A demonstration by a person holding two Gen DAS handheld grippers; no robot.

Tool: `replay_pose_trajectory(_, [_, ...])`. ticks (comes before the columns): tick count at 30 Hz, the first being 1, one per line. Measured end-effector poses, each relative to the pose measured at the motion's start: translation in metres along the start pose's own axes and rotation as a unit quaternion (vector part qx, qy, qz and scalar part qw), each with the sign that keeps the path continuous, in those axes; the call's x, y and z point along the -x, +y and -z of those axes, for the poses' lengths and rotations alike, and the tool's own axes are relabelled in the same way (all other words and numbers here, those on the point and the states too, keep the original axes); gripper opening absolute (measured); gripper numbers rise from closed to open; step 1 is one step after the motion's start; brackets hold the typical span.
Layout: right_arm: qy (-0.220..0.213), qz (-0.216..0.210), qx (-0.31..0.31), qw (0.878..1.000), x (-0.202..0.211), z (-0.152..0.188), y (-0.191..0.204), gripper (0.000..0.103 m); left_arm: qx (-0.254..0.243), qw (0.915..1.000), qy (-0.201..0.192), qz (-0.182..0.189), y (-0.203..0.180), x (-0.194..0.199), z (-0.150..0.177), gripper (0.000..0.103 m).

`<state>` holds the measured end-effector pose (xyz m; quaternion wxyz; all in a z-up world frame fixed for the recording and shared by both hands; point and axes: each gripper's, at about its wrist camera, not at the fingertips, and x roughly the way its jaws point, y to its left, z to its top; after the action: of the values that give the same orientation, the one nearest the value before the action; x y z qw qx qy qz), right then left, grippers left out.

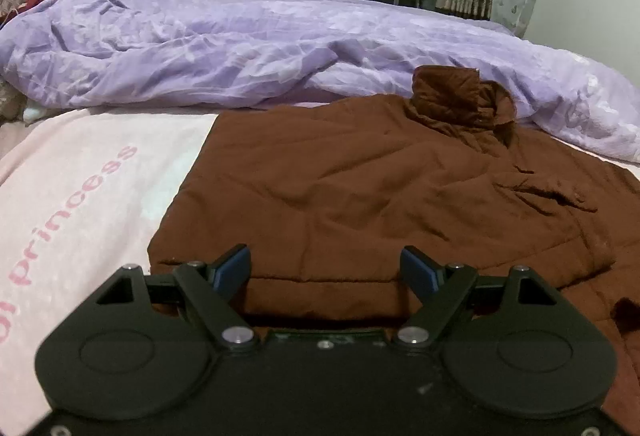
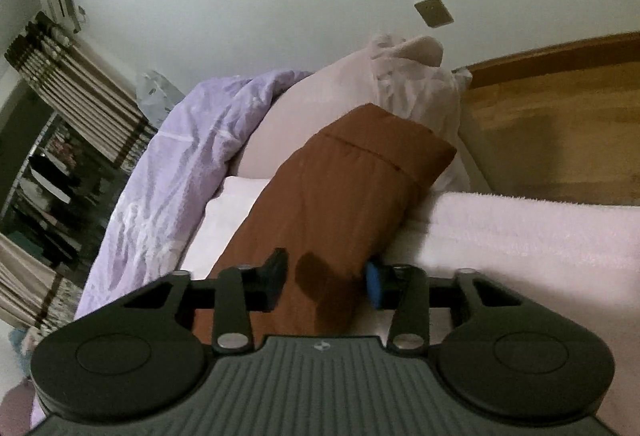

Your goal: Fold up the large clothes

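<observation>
Right wrist view: the brown sleeve (image 2: 340, 196) is seen clamped between the narrowed right gripper (image 2: 326, 278), its long axis running toward one o'clock (cuff farthest), while the left gripper (image 1: 326, 268) is held wide, empty, over the brown coat (image 1: 360, 188) hem.
</observation>
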<state>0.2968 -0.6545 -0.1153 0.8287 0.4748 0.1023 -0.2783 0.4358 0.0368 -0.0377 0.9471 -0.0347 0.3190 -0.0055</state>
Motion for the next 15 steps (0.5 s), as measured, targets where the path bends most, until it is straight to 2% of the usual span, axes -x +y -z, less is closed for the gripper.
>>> replay_pose_trajectory(3, [0.000, 0.000, 0.014, 1.000, 0.002, -0.003, 0.010, 0.010, 0.002, 1.0000, 0.000, 0.006, 0.001, 0.001, 0.000, 0.083])
replay_pose_trajectory(6, [-0.016, -0.008, 0.043, 0.999, 0.012, -0.005, 0.030, 0.008, 0.003, 0.9999, -0.003, 0.013, 0.002, 0.003, 0.001, 0.083])
replay_pose_trajectory(10, [-0.040, -0.046, 0.106, 0.992, 0.036, 0.002, 0.082, 0.007, 0.013, 0.9997, -0.007, 0.021, 0.008, 0.007, 0.000, 0.083])
replay_pose_trajectory(12, [-0.052, -0.076, 0.143, 0.985, 0.052, 0.011, 0.113, 0.007, 0.016, 0.9996, -0.010, 0.023, 0.010, 0.008, 0.000, 0.083])
replay_pose_trajectory(15, [-0.058, -0.138, 0.199, 0.969, 0.077, 0.033, 0.166, 0.007, 0.023, 0.9992, -0.011, 0.031, 0.014, 0.009, 0.000, 0.083])
